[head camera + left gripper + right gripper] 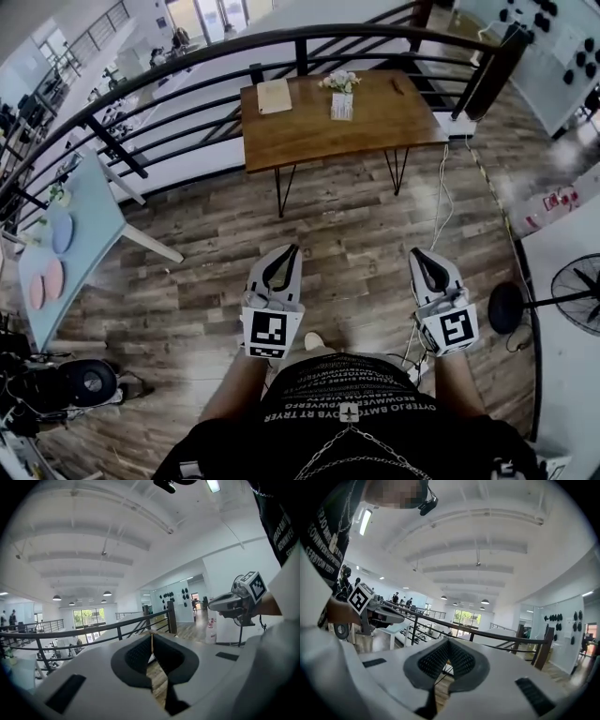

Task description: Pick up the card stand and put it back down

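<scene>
The card stand is a small clear upright holder on the wooden table far ahead, just in front of a small bunch of flowers. Both grippers are held close to the person's body, well short of the table. In the head view my left gripper and my right gripper point forward over the plank floor. Their jaws meet at the tips, with nothing between them. The left gripper view shows its own shut tips, and the right gripper view shows the same. Neither gripper view shows the card stand.
A tan pad and a small dark item also lie on the table. A curved black railing runs behind it. A pale blue table with round plates stands left. A fan, a black round base and floor cables are on the right.
</scene>
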Demonstrator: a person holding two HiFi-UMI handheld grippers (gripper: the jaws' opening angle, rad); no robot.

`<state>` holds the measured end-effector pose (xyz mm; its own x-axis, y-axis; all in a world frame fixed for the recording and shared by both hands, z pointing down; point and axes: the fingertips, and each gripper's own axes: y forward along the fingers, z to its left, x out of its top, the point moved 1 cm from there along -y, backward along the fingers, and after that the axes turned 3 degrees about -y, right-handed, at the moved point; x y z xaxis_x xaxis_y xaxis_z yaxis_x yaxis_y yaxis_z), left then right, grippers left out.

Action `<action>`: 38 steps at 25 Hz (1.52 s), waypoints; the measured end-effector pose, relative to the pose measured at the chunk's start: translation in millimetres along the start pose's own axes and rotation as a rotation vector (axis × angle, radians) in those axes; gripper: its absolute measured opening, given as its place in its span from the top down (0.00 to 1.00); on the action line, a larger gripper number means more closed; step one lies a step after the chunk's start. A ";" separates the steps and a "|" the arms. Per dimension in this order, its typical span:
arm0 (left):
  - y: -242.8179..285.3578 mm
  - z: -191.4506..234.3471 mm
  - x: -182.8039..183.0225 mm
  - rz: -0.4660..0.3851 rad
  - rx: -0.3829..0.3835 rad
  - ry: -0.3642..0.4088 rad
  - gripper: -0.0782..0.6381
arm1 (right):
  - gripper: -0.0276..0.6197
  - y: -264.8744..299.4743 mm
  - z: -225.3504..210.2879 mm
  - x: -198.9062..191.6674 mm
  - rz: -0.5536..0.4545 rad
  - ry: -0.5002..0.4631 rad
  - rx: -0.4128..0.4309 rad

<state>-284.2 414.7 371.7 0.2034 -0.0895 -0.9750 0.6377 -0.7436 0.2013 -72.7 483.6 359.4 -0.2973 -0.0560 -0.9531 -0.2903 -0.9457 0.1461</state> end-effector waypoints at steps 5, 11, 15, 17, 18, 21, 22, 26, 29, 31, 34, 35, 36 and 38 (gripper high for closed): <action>1.6 16.1 -10.9 0.002 -0.012 -0.017 0.84 | 0.96 12.4 9.5 18.2 -0.010 -0.036 0.000; 2.1 23.6 -17.0 0.000 -0.019 -0.040 0.84 | 0.96 10.7 9.2 26.6 -0.004 -0.033 -0.010; 10.0 22.5 -18.2 0.006 -0.023 -0.034 0.84 | 0.96 8.3 0.1 21.8 -0.003 0.001 -0.026; 14.7 21.4 -17.5 0.007 -0.026 -0.032 0.84 | 0.96 9.6 -3.1 19.0 -0.007 0.016 -0.024; 18.0 20.2 -18.1 0.010 -0.029 -0.031 0.84 | 0.96 10.5 -5.0 16.4 -0.008 0.021 -0.022; 33.8 15.5 -23.0 0.028 -0.035 -0.024 0.84 | 0.96 14.6 -16.3 2.3 0.007 0.036 -0.025; 40.5 14.8 -24.6 0.036 -0.034 -0.022 0.84 | 0.96 17.6 -21.5 -2.6 0.009 0.045 -0.025; 69.6 15.5 -21.0 0.050 -0.022 -0.030 0.84 | 0.96 38.4 -44.8 -17.4 0.021 0.049 -0.002; 91.8 20.9 -11.2 0.035 0.004 -0.048 0.84 | 0.96 58.6 -65.7 -24.9 0.022 0.041 0.016; 105.1 25.8 -1.6 0.017 0.037 -0.045 0.84 | 0.96 73.6 -80.6 -26.6 0.013 0.042 0.029; 124.2 33.3 12.7 -0.030 0.088 -0.027 0.84 | 0.96 94.5 -99.7 -25.8 -0.006 0.025 0.053; 131.3 35.0 15.6 -0.041 0.096 -0.031 0.84 | 0.96 100.8 -105.0 -25.8 -0.009 0.019 0.061; 138.8 35.9 17.8 -0.048 0.101 -0.037 0.84 | 0.96 106.8 -110.3 -25.8 -0.012 0.013 0.068; 154.2 34.6 21.5 -0.046 0.100 -0.038 0.84 | 0.96 117.5 -121.1 -25.1 -0.019 0.009 0.080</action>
<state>-207.2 275.2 378.5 0.1462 -0.0773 -0.9862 0.5678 -0.8098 0.1477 10.7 335.1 368.4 -0.2827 -0.0417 -0.9583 -0.3672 -0.9182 0.1483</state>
